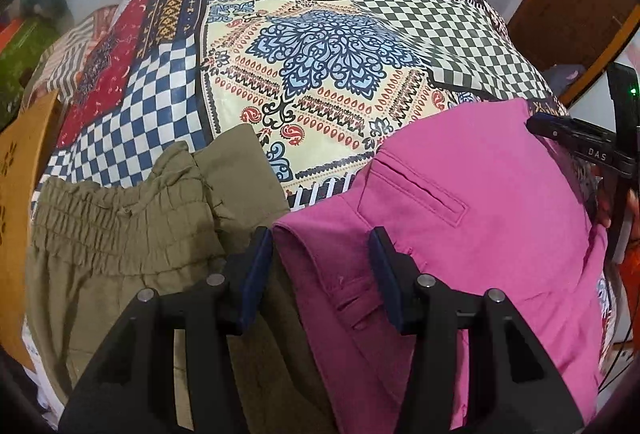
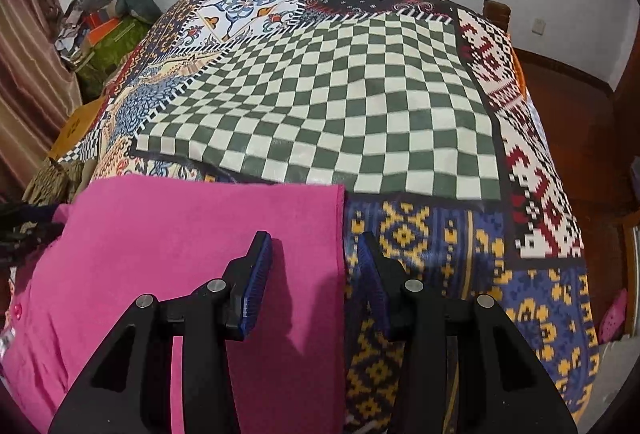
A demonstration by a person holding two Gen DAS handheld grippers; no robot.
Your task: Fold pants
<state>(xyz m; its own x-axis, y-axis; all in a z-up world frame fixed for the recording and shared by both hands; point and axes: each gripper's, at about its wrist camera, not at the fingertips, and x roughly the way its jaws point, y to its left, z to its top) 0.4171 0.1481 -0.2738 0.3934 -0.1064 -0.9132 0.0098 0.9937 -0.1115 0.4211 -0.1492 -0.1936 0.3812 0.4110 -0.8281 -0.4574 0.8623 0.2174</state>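
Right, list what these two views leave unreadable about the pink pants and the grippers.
- Pink pants, left wrist view: the legs run off the bottom edge behind the left gripper, so their length stays unknown.
- Pink pants, right wrist view: the waist end is cut off at the left edge.
- Right gripper: how far its fingertips stand above the cloth cannot be judged.
- Olive pants: lower part hidden by the left gripper's body.
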